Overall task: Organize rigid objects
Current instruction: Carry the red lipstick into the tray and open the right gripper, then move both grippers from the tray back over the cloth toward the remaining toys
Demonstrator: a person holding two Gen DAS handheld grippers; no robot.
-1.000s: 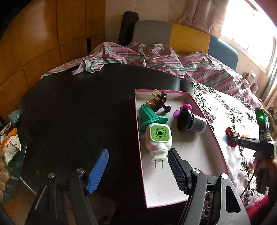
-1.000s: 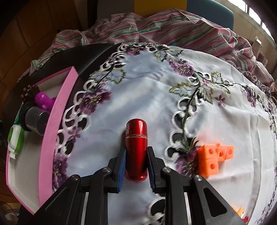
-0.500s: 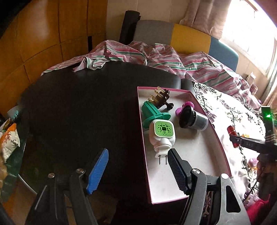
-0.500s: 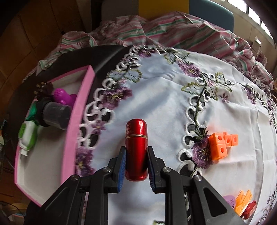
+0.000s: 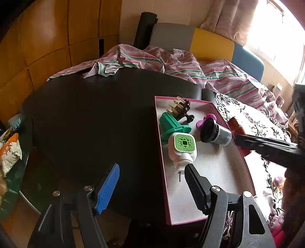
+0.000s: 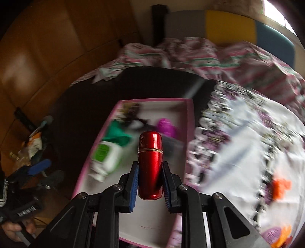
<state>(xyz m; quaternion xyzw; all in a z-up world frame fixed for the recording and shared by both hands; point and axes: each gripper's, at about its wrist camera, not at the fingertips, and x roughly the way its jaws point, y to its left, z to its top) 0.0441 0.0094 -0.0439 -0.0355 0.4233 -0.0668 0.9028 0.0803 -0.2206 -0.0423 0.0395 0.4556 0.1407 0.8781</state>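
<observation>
Pink tray [image 5: 163,171] lies on the dark surface [image 5: 95,124], at three o'clock of the left tool [image 5: 150,187], whose jaws stand apart and empty. Right tool [image 6: 150,183] clamps the red lipstick tube [image 6: 150,162] above the tray, the white-green plug-in [image 6: 106,158] at its nine o'clock.

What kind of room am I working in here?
Most likely a lived-in home room: a round dark table with an embroidered floral cloth, striped bedding heaped behind it, wooden cabinet doors, and a curtained window.
</observation>
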